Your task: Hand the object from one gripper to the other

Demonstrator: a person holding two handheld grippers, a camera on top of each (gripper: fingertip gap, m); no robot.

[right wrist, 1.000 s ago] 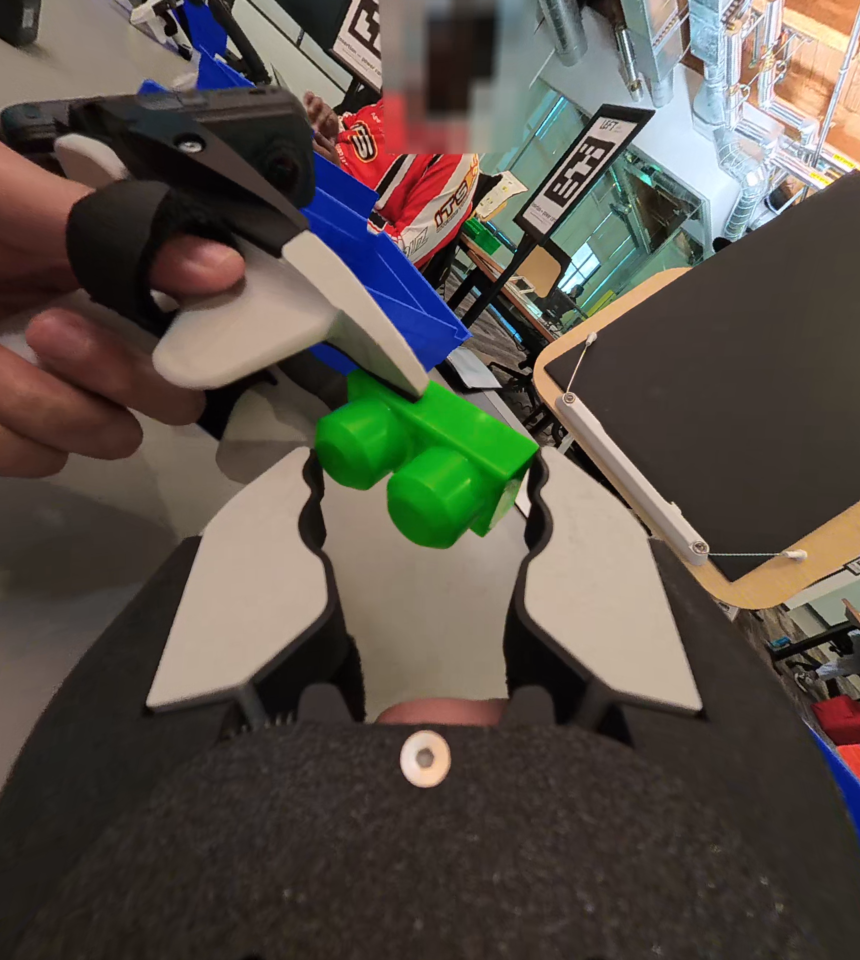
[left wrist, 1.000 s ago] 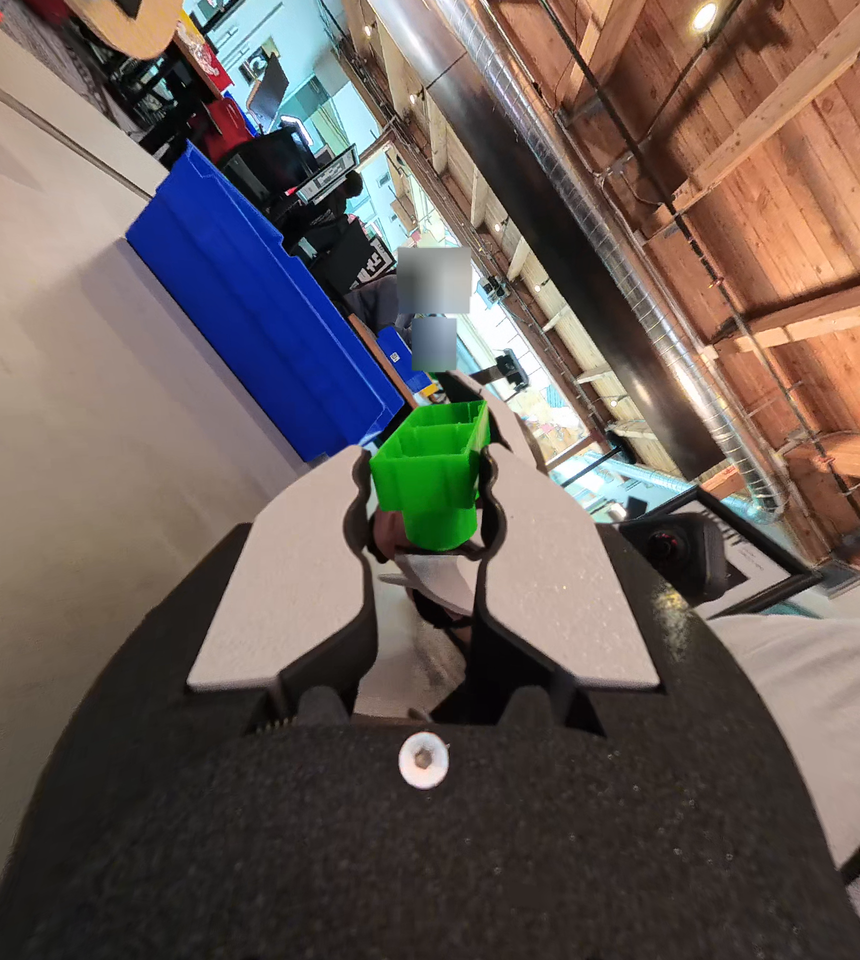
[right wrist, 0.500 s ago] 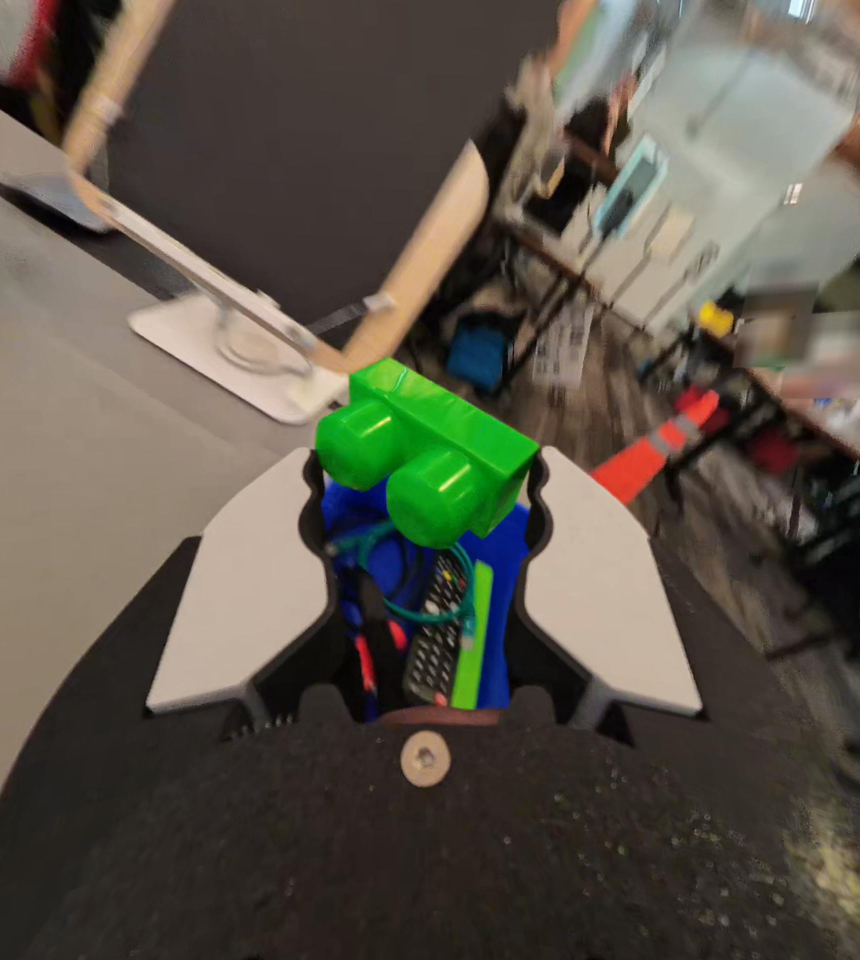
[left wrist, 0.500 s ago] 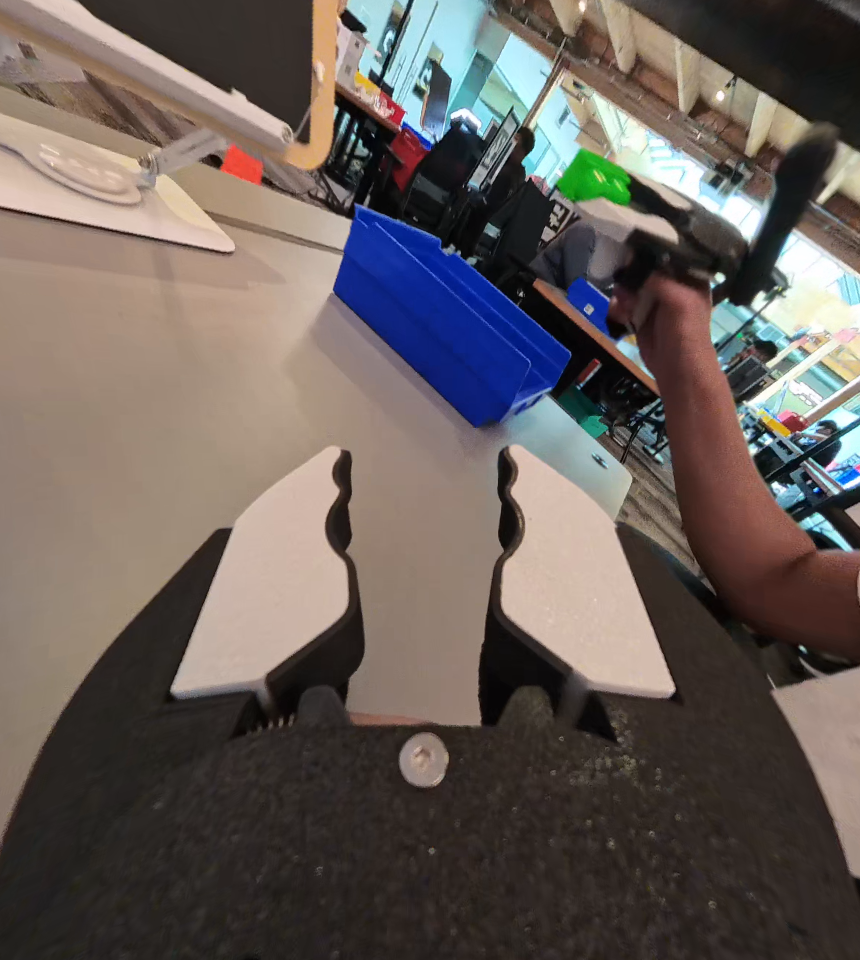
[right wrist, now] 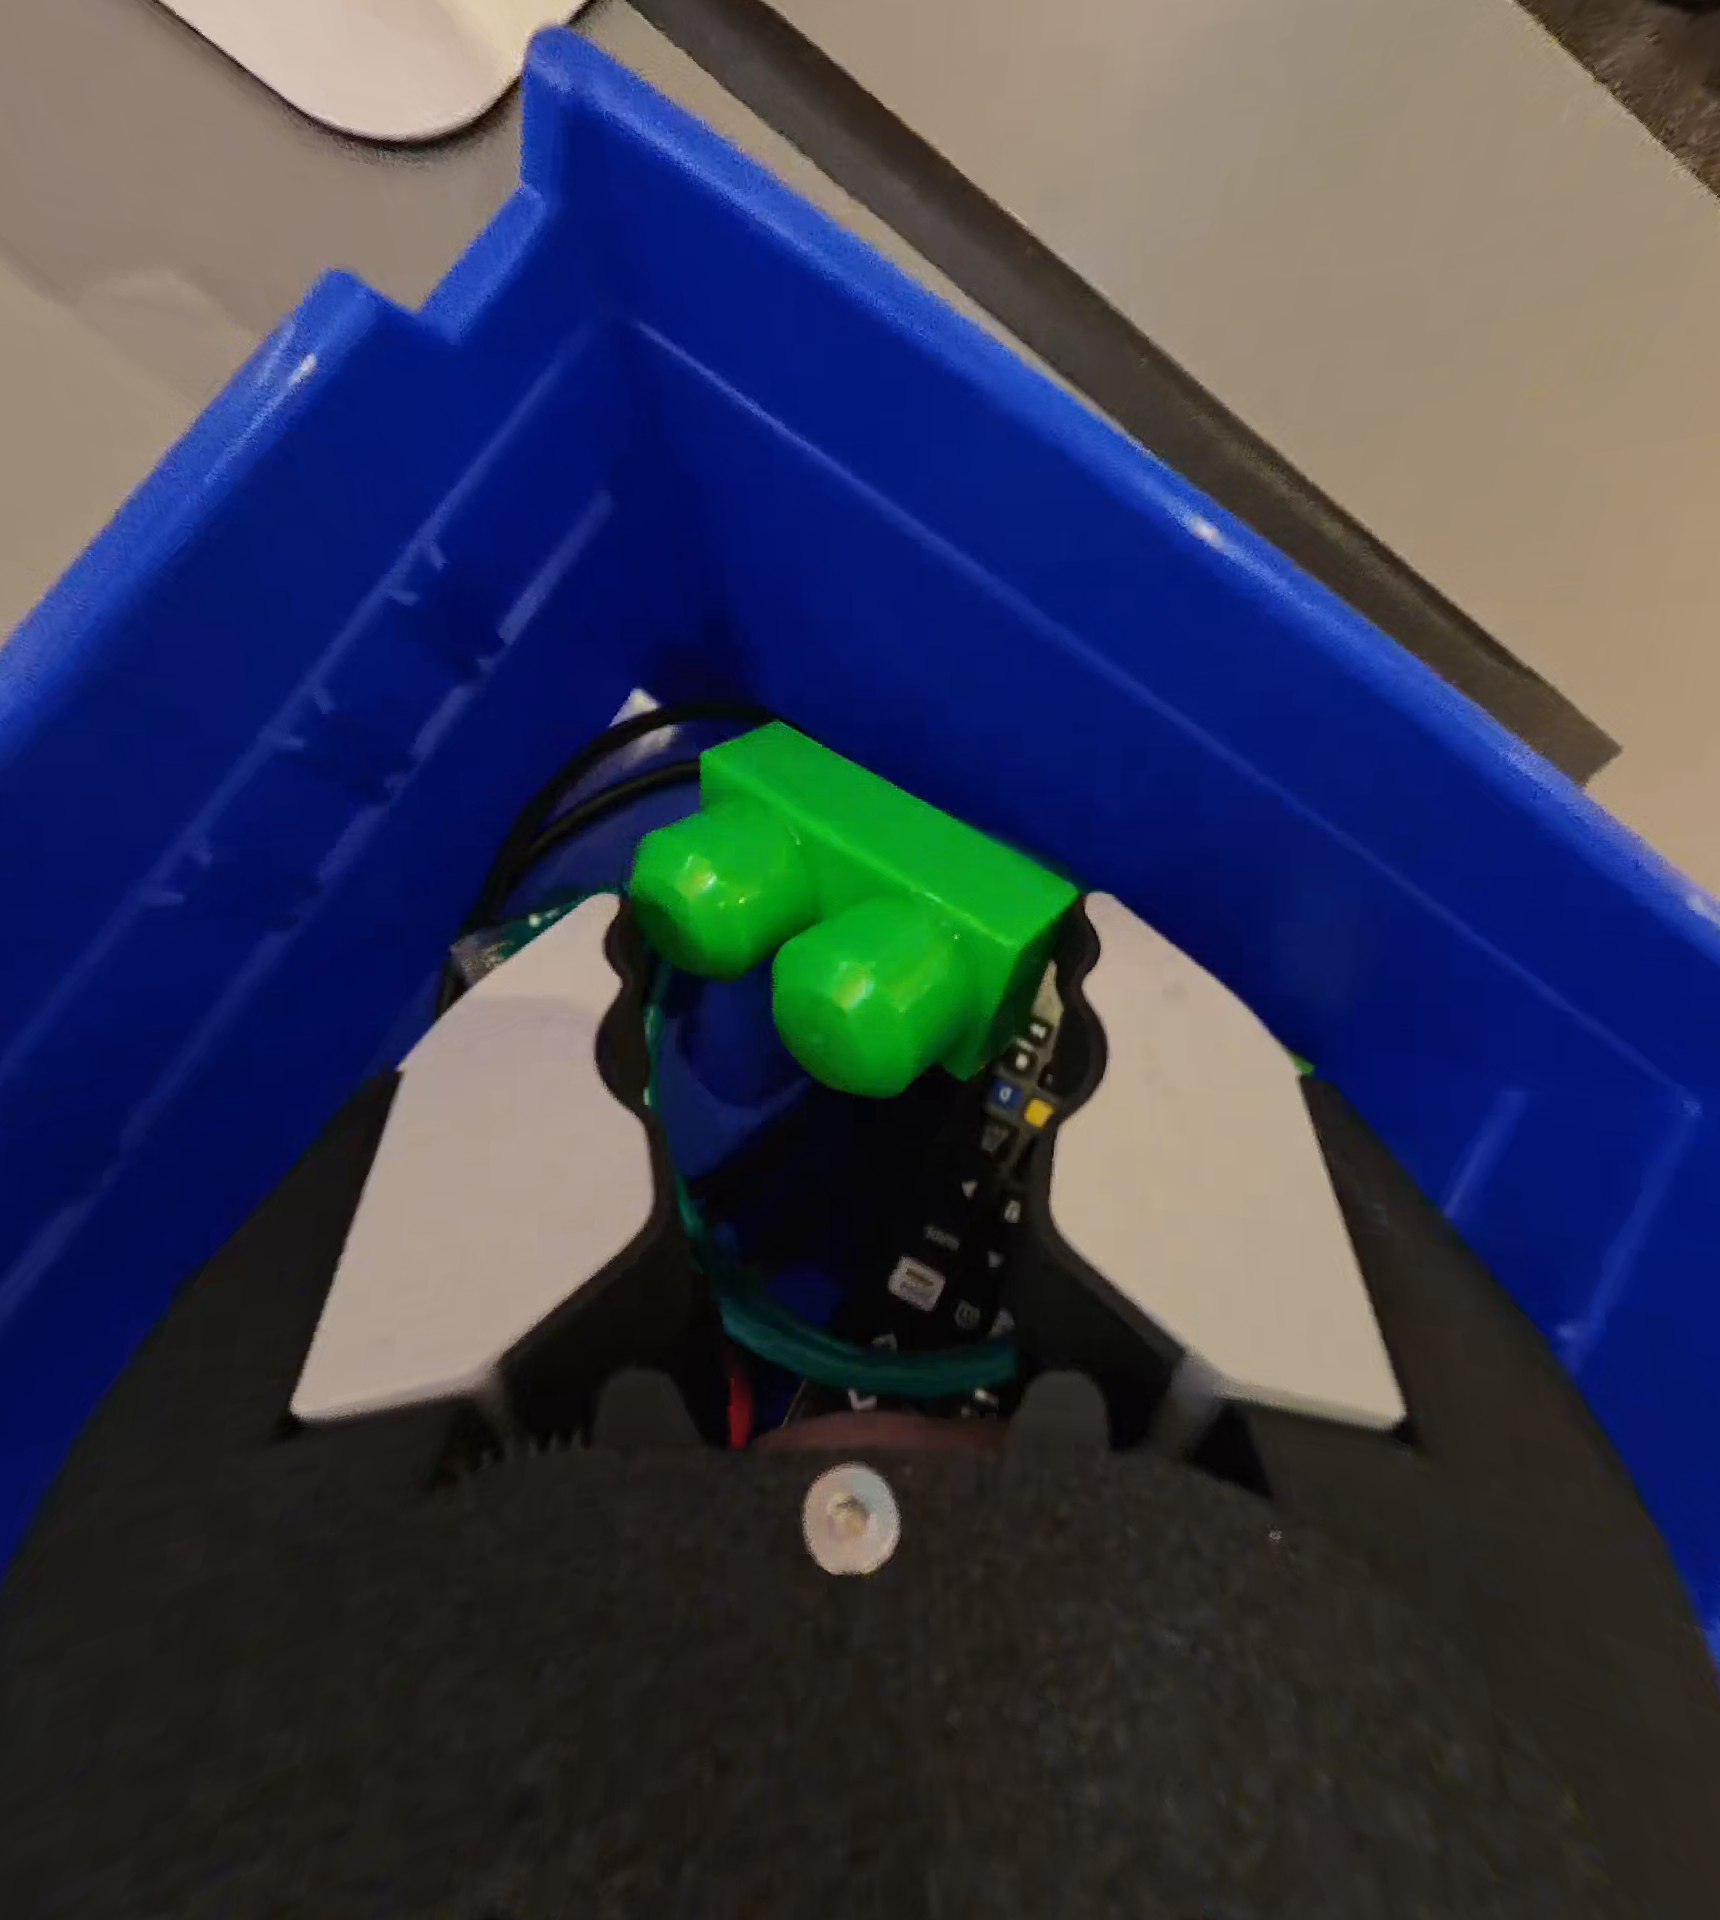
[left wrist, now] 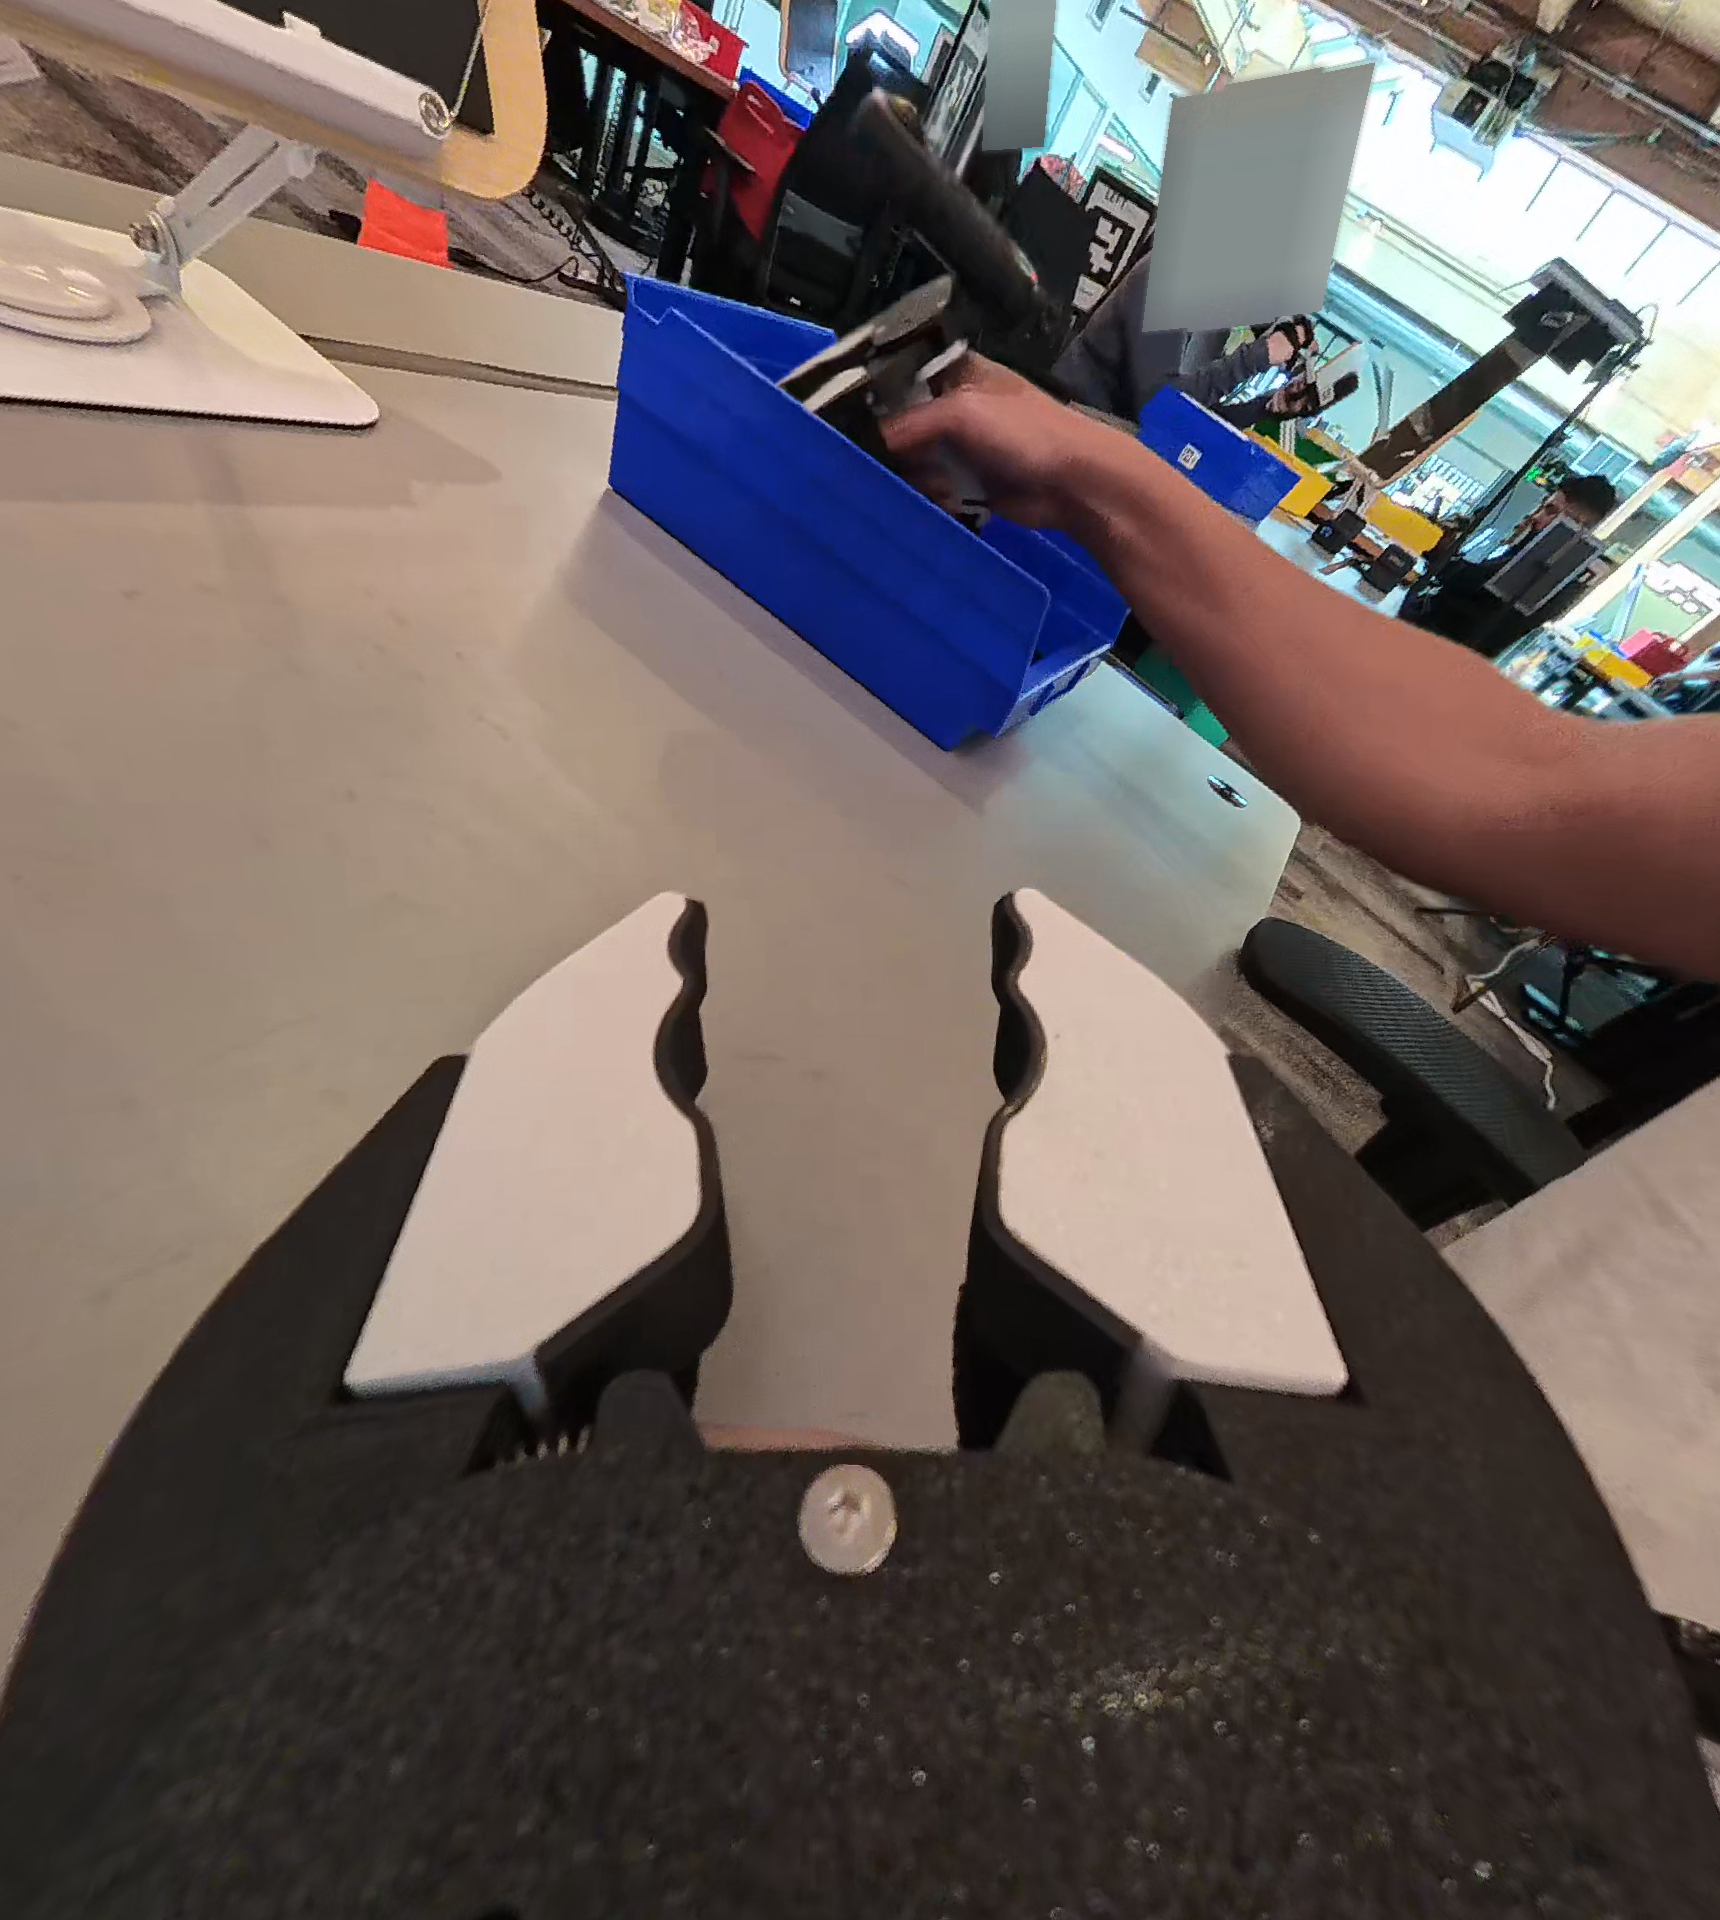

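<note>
Left tongs [left wrist: 848, 914]: we see them spread wide with nothing between them, held low over the grey tabletop [left wrist: 212, 727], pointing toward the blue bin [left wrist: 835, 551].

Right tongs [right wrist: 851, 940]: we find them closed narrowly on the green brick [right wrist: 835, 914], reaching down inside the bin [right wrist: 1043, 582]. In the left wrist view the same tongs [left wrist: 866, 358] show farther off, dipped over the bin's rim, gripped by the person's right hand [left wrist: 1001, 447] with the forearm stretched across from the right.

Green brick: a two-stud toy block, studs facing the camera, pinched at its sides near the tong tips. It hangs close to an inner corner of the bin; we cannot tell whether it touches the wall behind it.

Blue bin: an open plastic tray standing on the tabletop, well ahead of the left tongs.

Bin contents: under the brick we make out a black remote control [right wrist: 981, 1216], a thin green cable [right wrist: 835, 1361] looped across it, and a black cable [right wrist: 544, 821] curving along the corner; the picture is blurred here, so what we take for a small blue item beside the remote stays unnamed.

Further tabletop: a white stand base [left wrist: 108, 343] sits at the far left, its arm carrying a dark board with a pale wooden edge.

Background: a workshop with other tables, more blue bins and seated people.
</note>
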